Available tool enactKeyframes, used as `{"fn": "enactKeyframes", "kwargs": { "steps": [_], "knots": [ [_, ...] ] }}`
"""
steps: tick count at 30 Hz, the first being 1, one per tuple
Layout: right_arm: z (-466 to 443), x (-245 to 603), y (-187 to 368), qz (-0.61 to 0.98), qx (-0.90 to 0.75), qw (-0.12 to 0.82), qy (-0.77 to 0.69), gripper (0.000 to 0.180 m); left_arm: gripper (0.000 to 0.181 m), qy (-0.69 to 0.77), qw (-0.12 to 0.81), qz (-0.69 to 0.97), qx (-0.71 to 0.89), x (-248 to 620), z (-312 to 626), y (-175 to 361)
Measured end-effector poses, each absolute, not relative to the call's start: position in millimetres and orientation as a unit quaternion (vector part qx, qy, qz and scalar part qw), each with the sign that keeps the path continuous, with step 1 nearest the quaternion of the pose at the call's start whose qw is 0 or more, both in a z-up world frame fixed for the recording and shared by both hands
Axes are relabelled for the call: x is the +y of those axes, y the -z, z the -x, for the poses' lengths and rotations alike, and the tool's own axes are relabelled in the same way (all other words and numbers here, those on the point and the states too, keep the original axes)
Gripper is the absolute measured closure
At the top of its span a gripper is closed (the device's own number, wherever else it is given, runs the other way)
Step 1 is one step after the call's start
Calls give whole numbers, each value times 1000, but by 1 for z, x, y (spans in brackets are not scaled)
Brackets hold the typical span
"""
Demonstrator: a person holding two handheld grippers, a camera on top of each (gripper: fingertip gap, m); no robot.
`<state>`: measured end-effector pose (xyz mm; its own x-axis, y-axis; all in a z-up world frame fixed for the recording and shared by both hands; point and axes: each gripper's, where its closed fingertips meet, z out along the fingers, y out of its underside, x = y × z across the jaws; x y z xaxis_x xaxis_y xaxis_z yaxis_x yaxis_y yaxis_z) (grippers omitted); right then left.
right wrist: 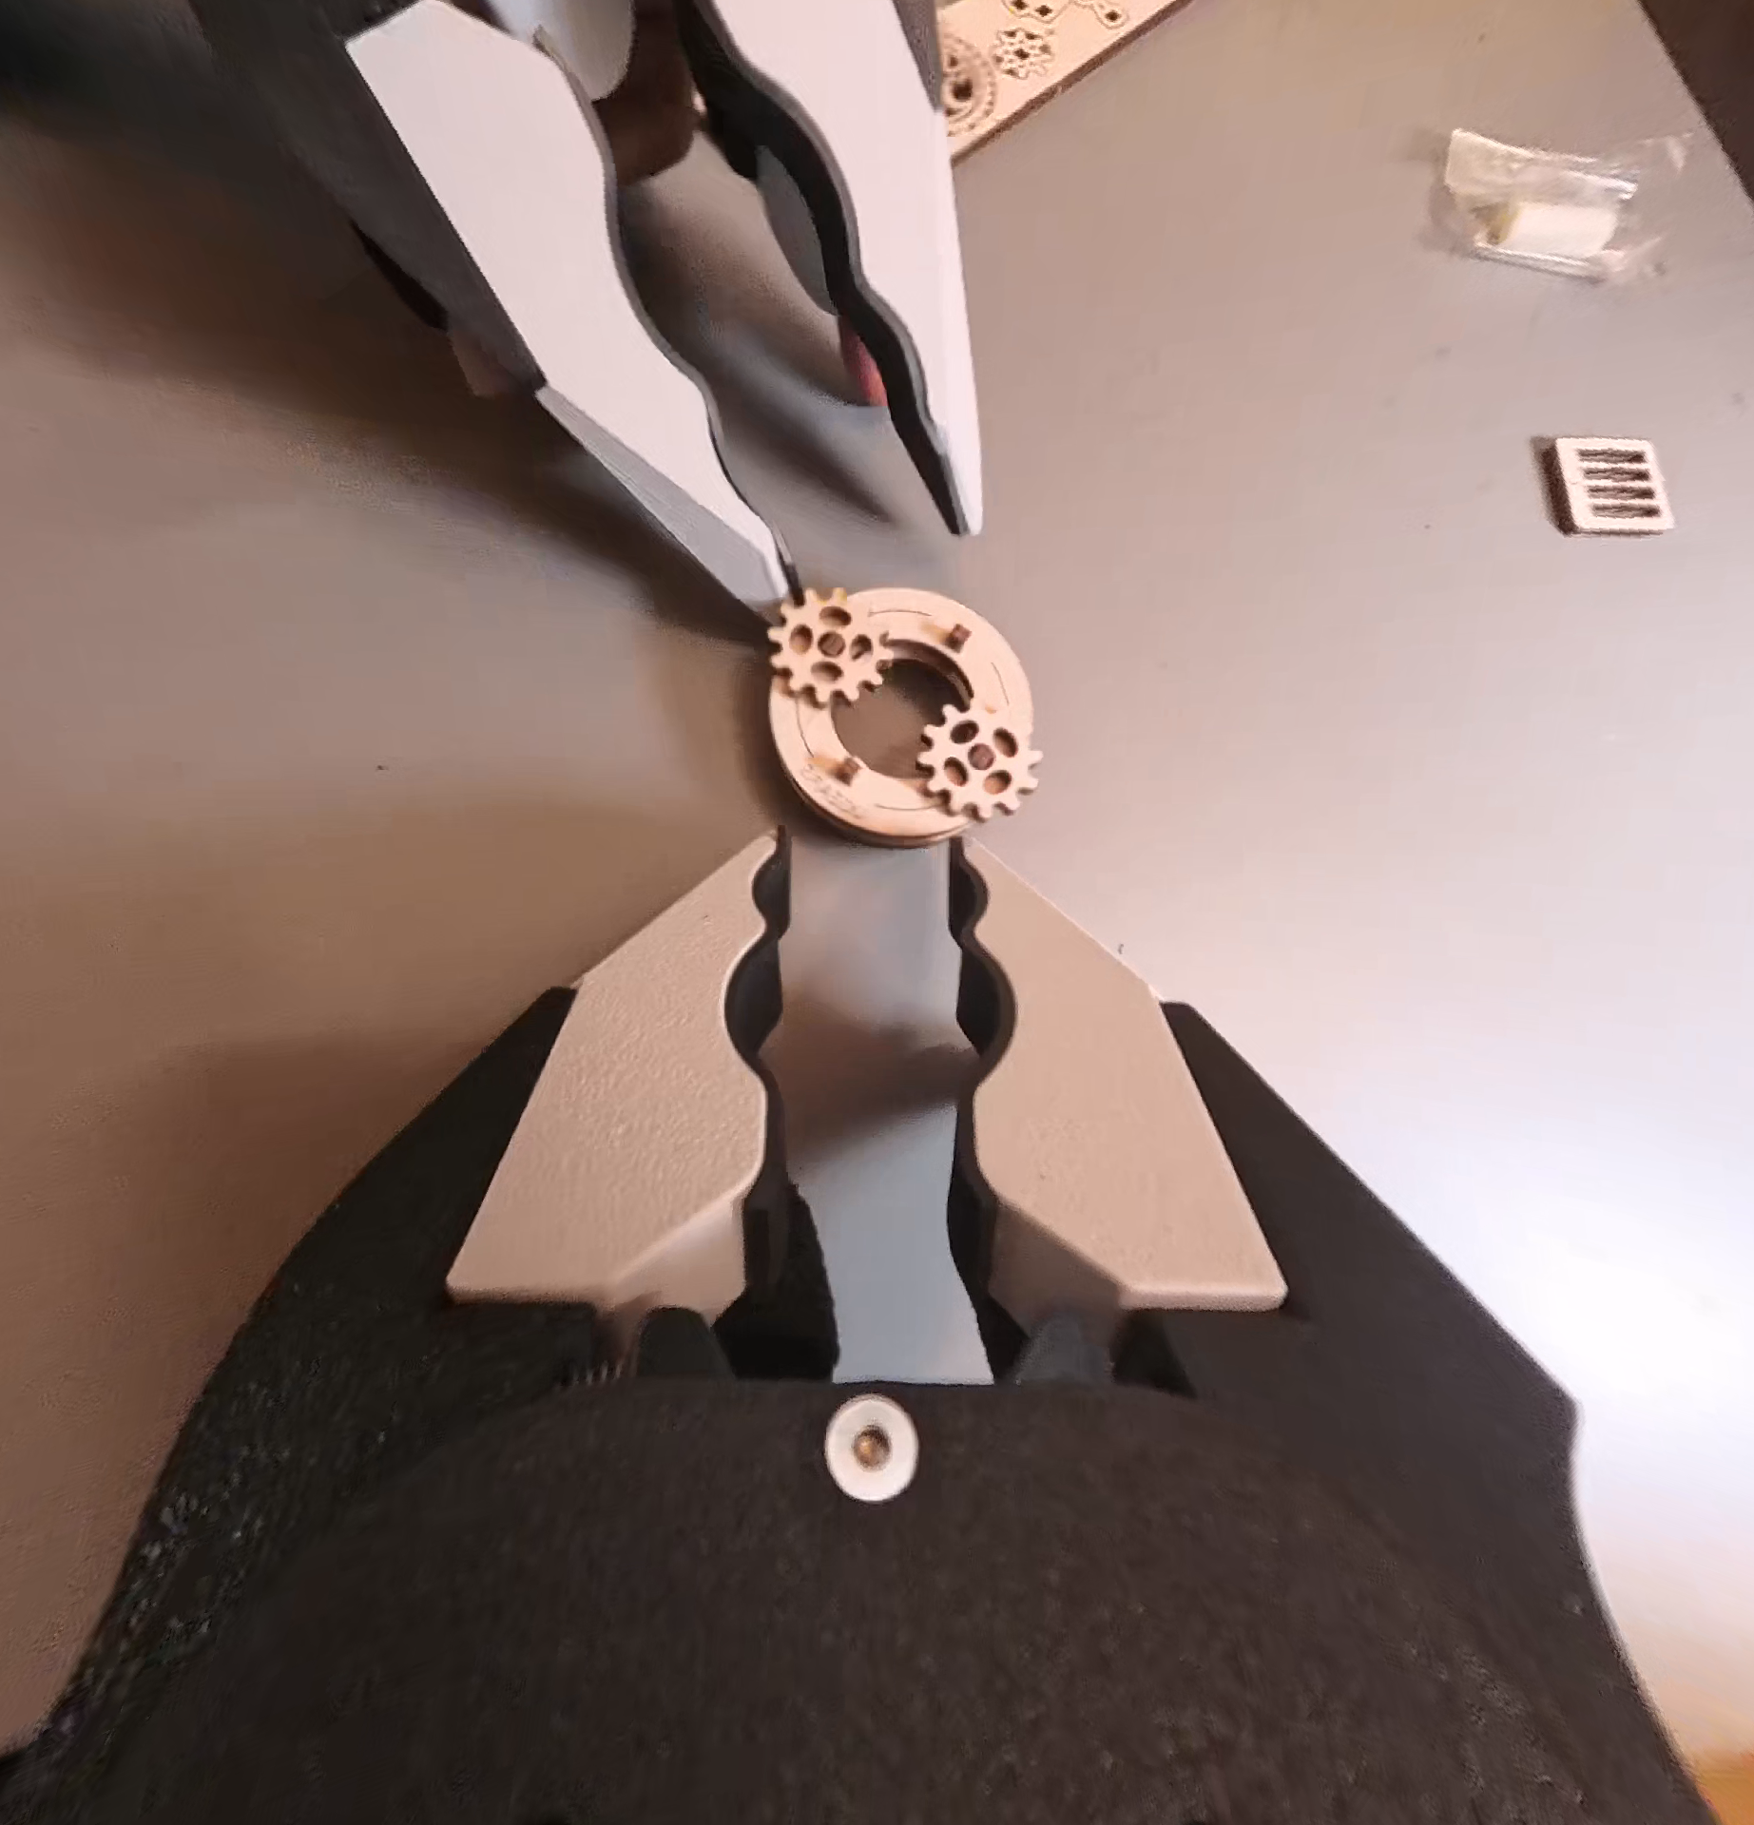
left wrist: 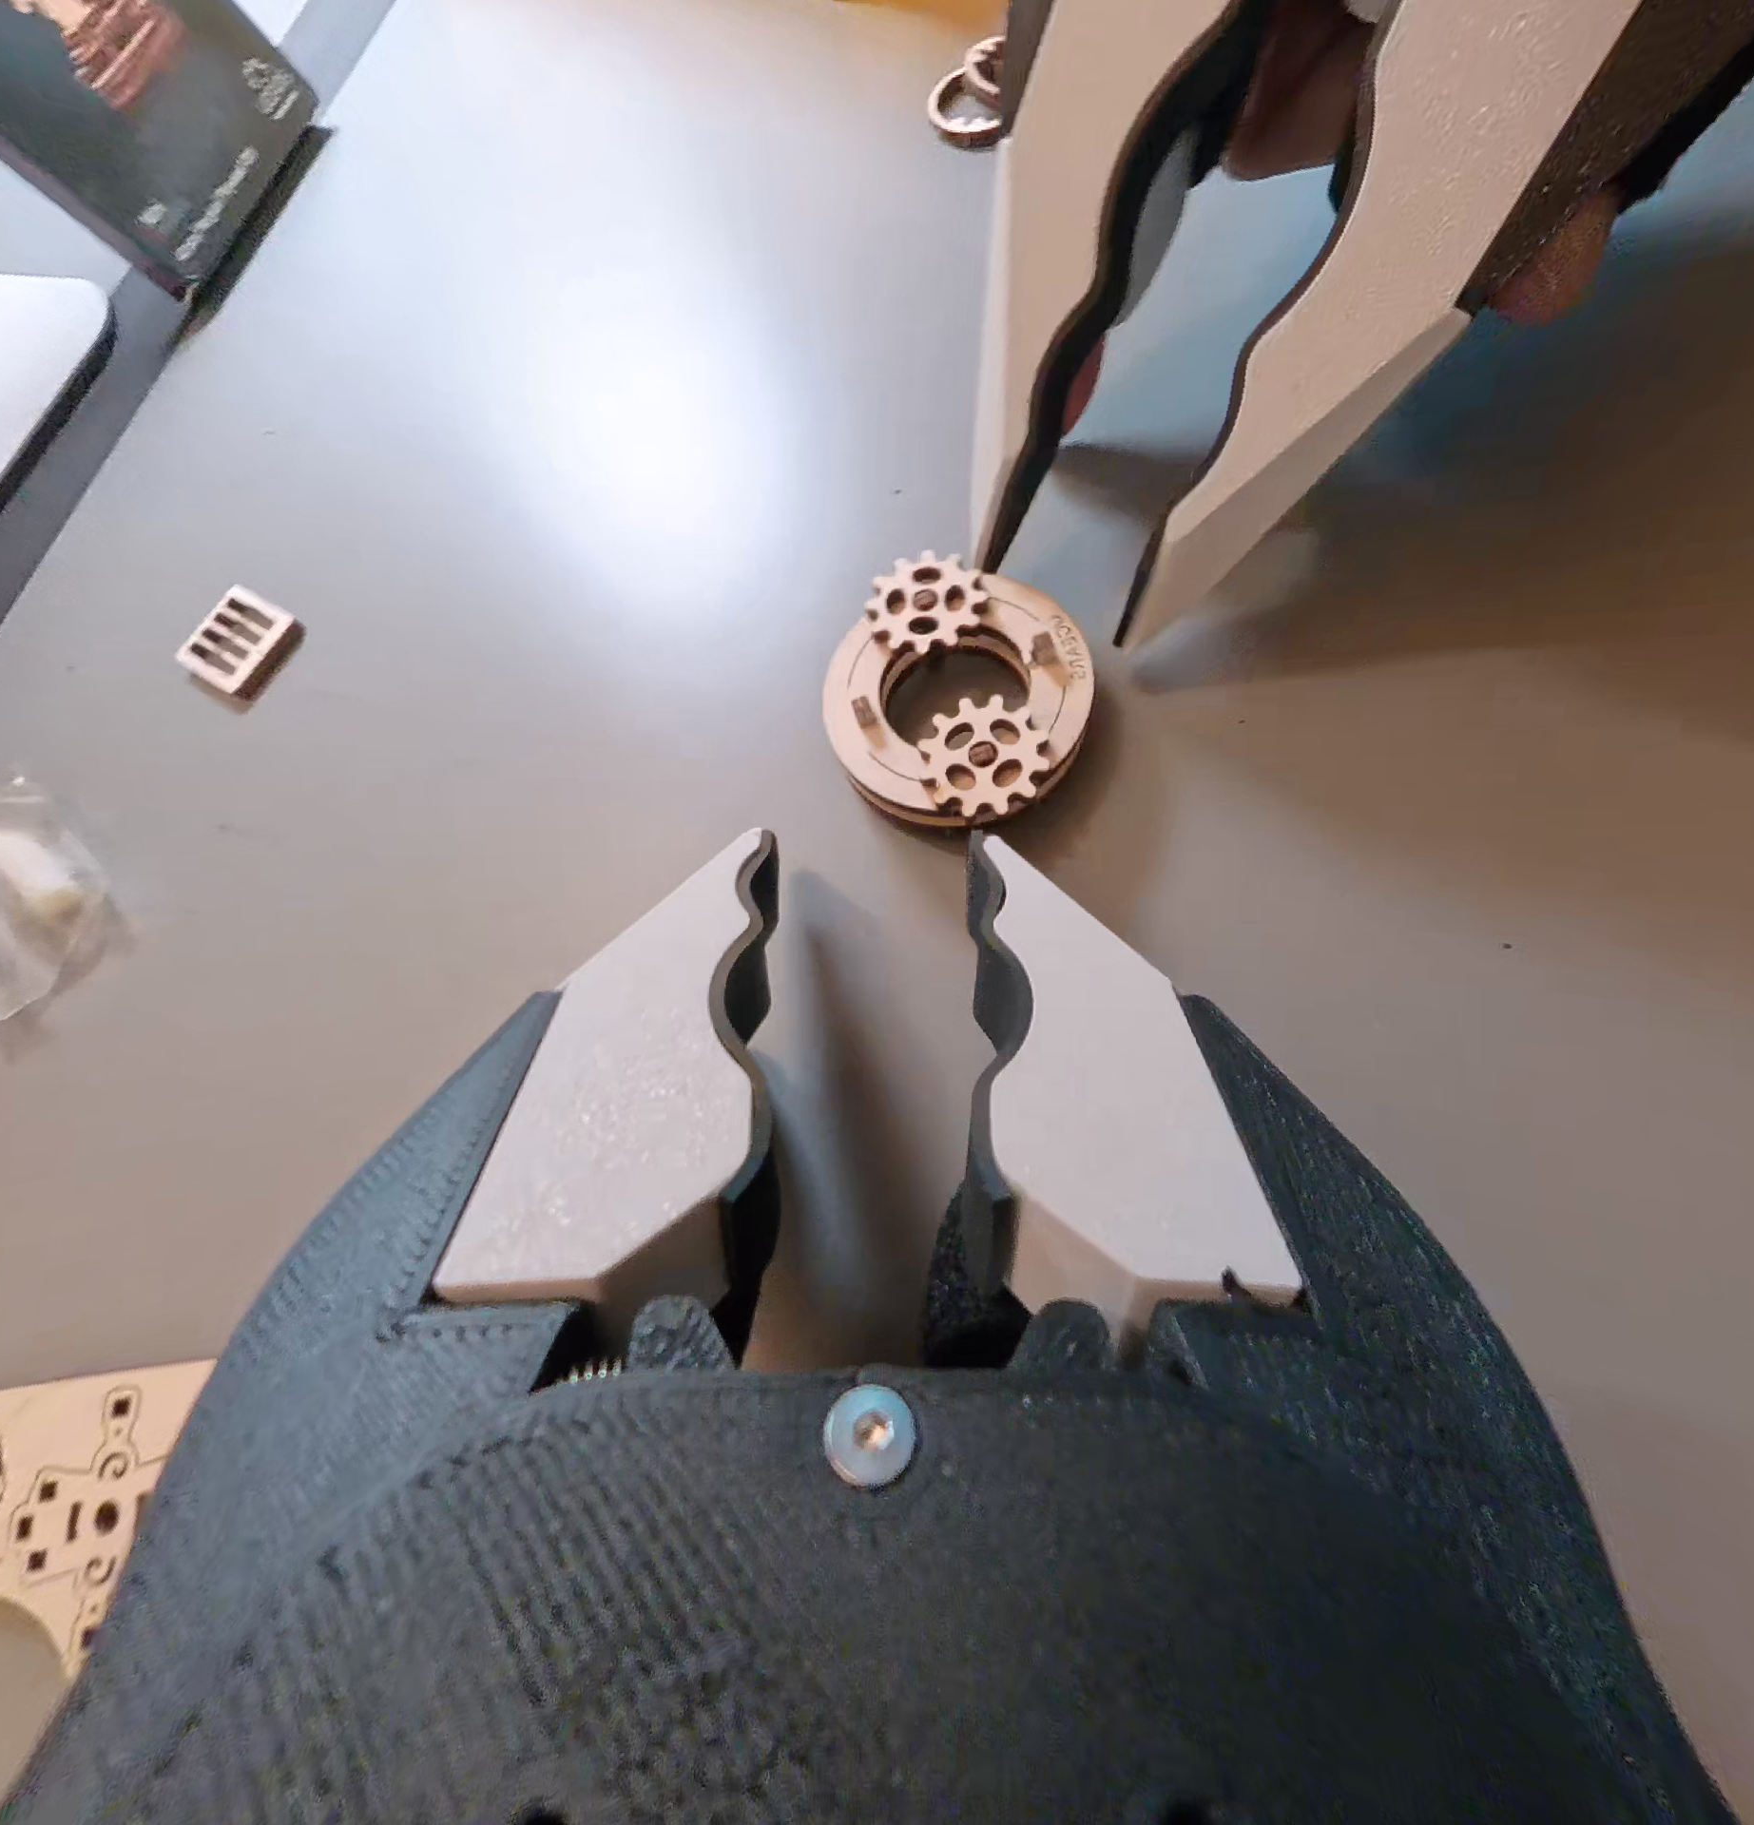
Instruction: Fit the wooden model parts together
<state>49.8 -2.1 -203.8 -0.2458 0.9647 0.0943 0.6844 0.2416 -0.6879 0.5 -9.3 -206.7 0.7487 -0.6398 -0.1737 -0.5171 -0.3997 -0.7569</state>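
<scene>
**Inspector A:** We record one flat round wooden ring assembly (left wrist: 957, 706) lying on the grey matte tabletop (left wrist: 556, 444). It is stacked in thin layers with a round hole in the middle. Two small pale wooden cog wheels sit on its top face, one cog (left wrist: 927, 609) on the far side and one cog (left wrist: 983, 757) on the near side in the left wrist view.

**Inspector B:** We confirm. The left gripper (left wrist: 873, 869), grey-fingered in a black printed body, has its jaws spread and holds nothing. Its tips stand just near of the ring; whether the right-hand tip touches the rim, we cannot tell.

**Inspector A:** The right gripper (right wrist: 868, 854) likewise has its jaws spread, empty, with the ring just beyond its tips. In the left wrist view it comes in from the far right, one fingertip beside the far cog.

**Inspector B:** In the right wrist view one finger (right wrist: 655, 474) of the left gripper reaches to the far-left cog; contact looks likely but we cannot settle it.

**Inspector A:** Other items, well apart from the ring: a small square slatted wooden grille (left wrist: 237, 642) to the left, a clear plastic bag of small white parts (left wrist: 33, 879) near it, a perforated pale wooden parts sheet (left wrist: 53, 1471) at the near left, dark metal rings (left wrist: 971, 99) at the far edge, and a dark printed box (left wrist: 152, 109) at the far left.
</scene>
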Motion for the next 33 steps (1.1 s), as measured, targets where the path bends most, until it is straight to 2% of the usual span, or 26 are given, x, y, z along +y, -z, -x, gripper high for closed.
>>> {"fn": "enactKeyframes", "kwargs": {
  "steps": [3, 6, 9, 12, 15, 19, 31, 33],
  "knots": [
    [-48, 0, 202, 567, -731, 268, -269, 160, 137, 83, 428, 830, 347, -13, -1, 204],
    [-48, -1, 199, 565, -730, 275, -269, 160, 122, 108, 440, 820, 351, -17, -10, 197],
    [-52, -2, 198, 557, -740, 270, -262, 160, 114, 121, 442, 815, 355, -13, -21, 194],
    [-57, 1, 189, 554, -741, 277, -259, 158, 115, 114, 429, 817, 369, -7, -28, 198],
    [-60, 7, 167, 556, -727, 305, -264, 156, 129, 87, 418, 822, 377, 0, -26, 205],
    [-66, 13, 151, 574, -695, 331, -279, 156, 129, 83, 417, 821, 381, 5, -25, 205],
    [-84, 28, 155, 613, -625, 401, -272, 150, 129, 25, 426, 843, 328, 31, 2, 204],
    [-79, 29, 149, 604, -607, 420, -300, 150, 123, 22, 432, 842, 323, 32, 3, 204]
  ]
}}
